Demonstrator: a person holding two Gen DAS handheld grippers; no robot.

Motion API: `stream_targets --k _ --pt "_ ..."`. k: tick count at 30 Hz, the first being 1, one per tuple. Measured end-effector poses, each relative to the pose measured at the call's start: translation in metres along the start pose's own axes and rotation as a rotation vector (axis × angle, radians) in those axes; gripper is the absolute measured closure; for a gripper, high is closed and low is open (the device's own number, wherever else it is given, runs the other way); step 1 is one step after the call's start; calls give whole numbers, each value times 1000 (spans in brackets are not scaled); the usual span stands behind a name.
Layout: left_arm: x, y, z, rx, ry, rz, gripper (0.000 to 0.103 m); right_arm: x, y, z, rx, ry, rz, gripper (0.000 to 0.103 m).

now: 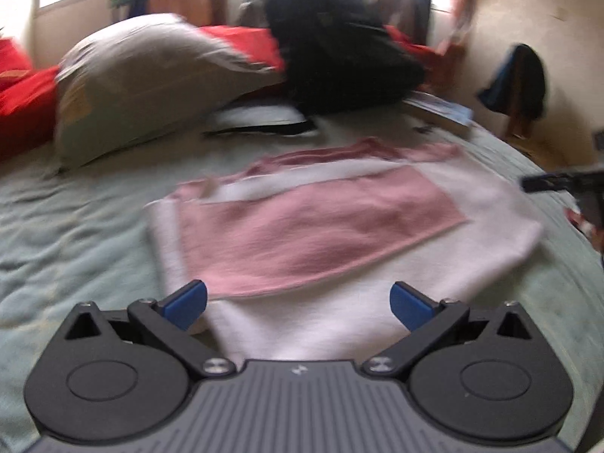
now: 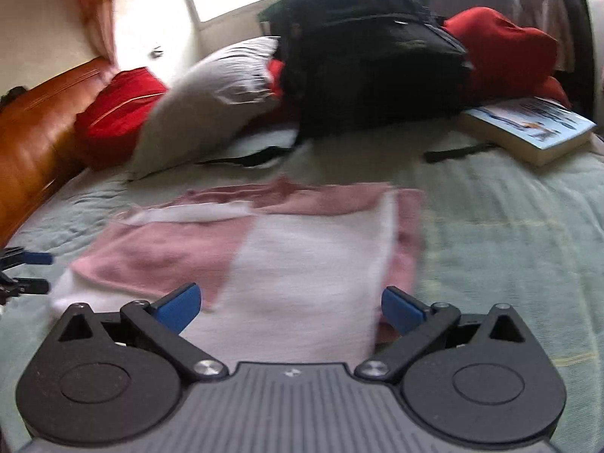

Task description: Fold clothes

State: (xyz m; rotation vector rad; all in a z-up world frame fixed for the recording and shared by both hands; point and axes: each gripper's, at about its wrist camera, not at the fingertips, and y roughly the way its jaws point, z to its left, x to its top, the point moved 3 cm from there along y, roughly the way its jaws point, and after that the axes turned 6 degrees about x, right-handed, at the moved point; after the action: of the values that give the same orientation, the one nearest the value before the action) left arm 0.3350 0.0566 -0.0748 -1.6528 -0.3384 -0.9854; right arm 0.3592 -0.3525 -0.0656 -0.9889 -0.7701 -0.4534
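A pink and white garment (image 1: 321, 226) lies folded flat on the pale green bedspread (image 1: 75, 234); the right wrist view shows the same garment (image 2: 302, 256). My left gripper (image 1: 298, 307) hangs open over its near edge, blue pads wide apart, nothing between them. My right gripper (image 2: 290, 309) is open too, above the white part near the garment's right edge, holding nothing. The right gripper (image 1: 558, 185) shows at the right edge of the left wrist view. The left gripper (image 2: 26, 271) shows at the left edge of the right wrist view.
Behind the garment lie a grey pillow (image 1: 143, 87), a black backpack (image 1: 339, 49) with loose straps (image 2: 453, 153), red cushions (image 2: 120, 105) and a book (image 2: 528, 128). A wooden headboard (image 2: 34, 139) runs along the left. Bare bedspread (image 2: 509, 245) stretches to the garment's right.
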Motion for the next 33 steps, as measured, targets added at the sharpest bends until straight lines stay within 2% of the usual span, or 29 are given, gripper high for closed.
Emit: stream_targets --k 3,6,10,14,17,20,23,25,28,33 --pt "-6 13 -14 -40 17 36 1 -4 8 18 14 -35 34 0" --pt "-20 28 -9 -18 -1 99 1 -13 15 25 20 -47 71 0" --pt "-35 15 1 -13 -11 107 1 -30 12 15 -10 -52 124 0" --pt "-42 -1 11 77 15 139 1 -38 -7 3 -32 -40 137 0" --pt "-47 -18 12 112 49 129 1 -43 -22 2 -80 -69 143 0" --pt "-46 -33 -2 170 165 90 1 -49 -34 12 -157 -183 157 0" --pt "-44 -40 -24 260 335 32 1 -52 -39 28 -226 -315 164 0" --pt "-42 -40 -41 312 440 -4 1 -53 -38 38 -238 -374 168 0" --pt "-41 -37 -64 343 568 -43 1 -58 -31 55 -265 -479 173 0" --pt "-51 -17 -97 423 807 -48 1 -70 -11 88 -322 -703 188 0"
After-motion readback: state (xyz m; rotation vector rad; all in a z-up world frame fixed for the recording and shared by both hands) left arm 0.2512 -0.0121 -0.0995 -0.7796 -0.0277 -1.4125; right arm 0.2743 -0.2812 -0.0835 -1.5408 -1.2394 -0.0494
